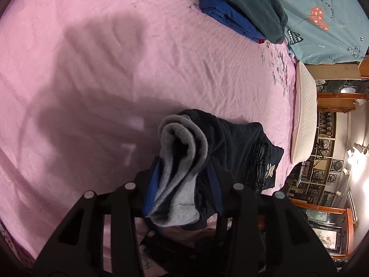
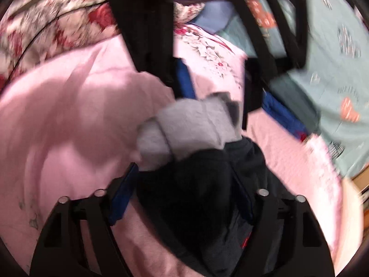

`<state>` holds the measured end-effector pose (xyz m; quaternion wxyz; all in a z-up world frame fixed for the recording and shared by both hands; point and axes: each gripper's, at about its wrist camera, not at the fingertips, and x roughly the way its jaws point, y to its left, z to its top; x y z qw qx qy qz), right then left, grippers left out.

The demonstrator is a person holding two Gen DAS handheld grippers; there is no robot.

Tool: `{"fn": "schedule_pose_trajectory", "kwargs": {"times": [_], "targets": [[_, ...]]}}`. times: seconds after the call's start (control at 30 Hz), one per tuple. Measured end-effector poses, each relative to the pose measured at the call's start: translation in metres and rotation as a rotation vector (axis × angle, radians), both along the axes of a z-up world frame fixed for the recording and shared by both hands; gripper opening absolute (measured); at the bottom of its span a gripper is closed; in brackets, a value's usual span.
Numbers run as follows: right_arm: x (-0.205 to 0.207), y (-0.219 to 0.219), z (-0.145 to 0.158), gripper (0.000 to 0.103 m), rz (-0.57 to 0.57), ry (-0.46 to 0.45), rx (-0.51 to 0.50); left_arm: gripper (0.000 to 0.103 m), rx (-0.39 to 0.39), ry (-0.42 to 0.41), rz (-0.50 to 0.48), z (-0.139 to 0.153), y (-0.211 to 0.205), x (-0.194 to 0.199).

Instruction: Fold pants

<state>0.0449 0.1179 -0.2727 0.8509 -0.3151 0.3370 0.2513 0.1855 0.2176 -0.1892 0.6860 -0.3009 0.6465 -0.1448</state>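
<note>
Both tongs point(image 1: 182, 198) point(image 2: 184, 198) – angled down – on pants point(image 1: 230, 143)

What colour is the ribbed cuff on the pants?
Grey, on the ribbed cuff of the dark pants; the left wrist view shows it best.

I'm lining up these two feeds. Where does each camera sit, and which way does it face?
Left wrist: on the left tongs, angled down at pants between its fingers, over a pink sheet.
Right wrist: on the right tongs, angled down at the pants; the left tongs show opposite.
Shared: pants, sheet, a folded stack.
</note>
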Motion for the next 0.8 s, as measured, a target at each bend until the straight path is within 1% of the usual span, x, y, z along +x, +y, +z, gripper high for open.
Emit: {"fn": "schedule_pose_trajectory", "kwargs": {"times": [0.03, 0.07, 0.1, 0.17, 0.23, 0.27, 0.3, 0.33, 0.43, 0.5, 0.53, 0.6, 0.63, 0.67, 0.73, 0.8], "targets": [[0.002, -0.002, 0.001, 0.039, 0.009, 0.016, 0.006, 0.04, 0.01, -0.007, -0.005, 0.001, 0.0, 0.0], [0.003, -0.003, 0.002, 0.028, -0.002, -0.001, -0.013, 0.04, 0.025, -0.013, -0.012, 0.002, 0.0, 0.001], [0.003, -0.006, 0.004, 0.023, -0.007, -0.005, -0.004, 0.04, 0.039, -0.016, -0.017, 0.003, -0.001, 0.002], [0.003, -0.013, 0.014, 0.02, -0.018, -0.01, 0.023, 0.04, 0.057, -0.036, -0.027, 0.006, -0.002, 0.002], [0.001, -0.023, 0.027, 0.02, -0.025, -0.023, 0.059, 0.05, 0.072, -0.065, -0.037, 0.013, -0.002, 0.0], [0.0, -0.027, 0.033, 0.02, -0.029, -0.028, 0.073, 0.061, 0.094, -0.086, -0.037, 0.02, -0.002, -0.001], [-0.001, -0.033, 0.041, 0.02, -0.034, -0.034, 0.093, 0.067, 0.107, -0.098, -0.029, 0.026, -0.001, -0.002], [-0.002, -0.036, 0.046, 0.02, -0.035, -0.032, 0.108, 0.069, 0.109, -0.107, -0.02, 0.029, 0.0, -0.003], [-0.002, -0.044, 0.057, 0.02, -0.044, -0.026, 0.135, 0.074, 0.069, -0.135, 0.048, 0.045, 0.011, -0.007], [-0.003, -0.045, 0.06, 0.02, -0.049, -0.028, 0.142, 0.084, 0.09, -0.11, 0.048, 0.045, 0.011, -0.007], [-0.003, -0.045, 0.06, 0.02, -0.049, -0.029, 0.142, 0.085, 0.1, -0.086, 0.035, 0.041, 0.009, -0.006], [-0.002, -0.047, 0.059, 0.02, -0.051, -0.02, 0.143, 0.087, 0.101, -0.006, 0.002, 0.029, 0.0, -0.003], [-0.002, -0.047, 0.059, 0.02, -0.05, -0.02, 0.143, 0.087, 0.086, 0.028, -0.015, 0.023, -0.005, -0.002], [-0.003, -0.047, 0.059, 0.02, -0.051, -0.019, 0.143, 0.088, 0.054, 0.058, -0.026, 0.016, -0.01, -0.001], [-0.003, -0.049, 0.056, 0.02, -0.055, -0.009, 0.143, 0.089, 0.019, 0.096, -0.021, 0.008, -0.015, 0.003], [-0.004, -0.05, 0.055, 0.02, -0.055, -0.009, 0.14, 0.089, 0.004, 0.133, -0.018, 0.003, -0.019, 0.006]]}}
